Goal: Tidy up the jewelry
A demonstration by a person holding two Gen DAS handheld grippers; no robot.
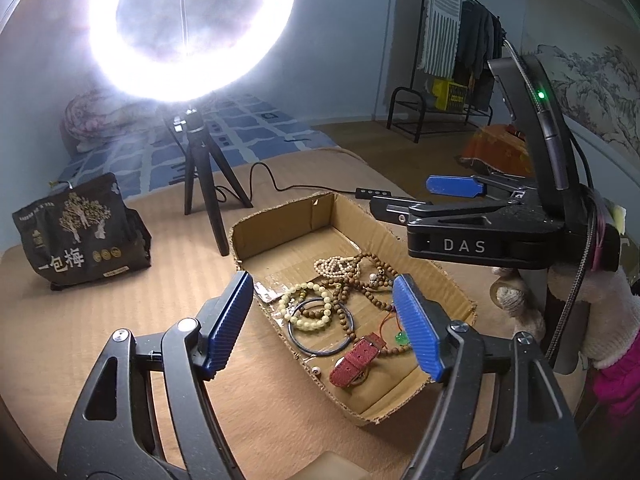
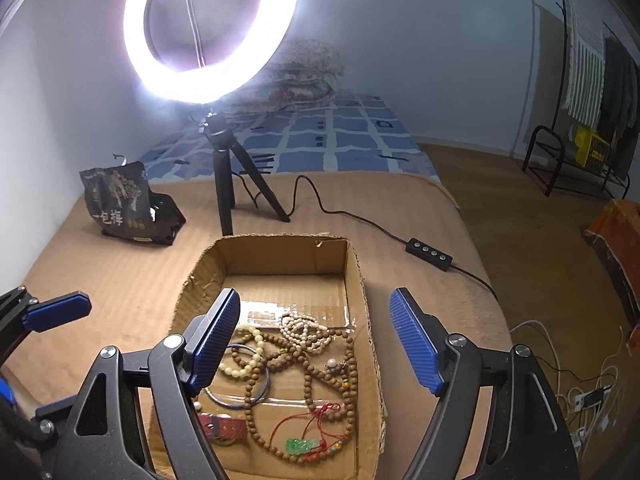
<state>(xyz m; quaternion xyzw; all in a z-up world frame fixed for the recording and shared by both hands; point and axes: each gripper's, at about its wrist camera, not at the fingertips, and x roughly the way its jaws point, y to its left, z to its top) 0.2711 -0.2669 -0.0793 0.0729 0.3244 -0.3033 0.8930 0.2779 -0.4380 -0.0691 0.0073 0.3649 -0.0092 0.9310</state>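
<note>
- Jewelry [image 1: 344, 300] sits tangled in the cardboard box [image 1: 436, 276], left wrist view: beads, bangle, red watch strap [image 1: 358, 358]. Left gripper [image 1: 326, 324] jaws wide, nothing btwn. Right gripper [image 1: 420, 196] far right, also wide.
- Right wrist view: right gripper [image 2: 316, 344] jaws wide over same box [image 2: 280, 256], empty; green pendant [image 2: 300, 445] near edge; ring light [image 2: 212, 32] far behind.
</note>
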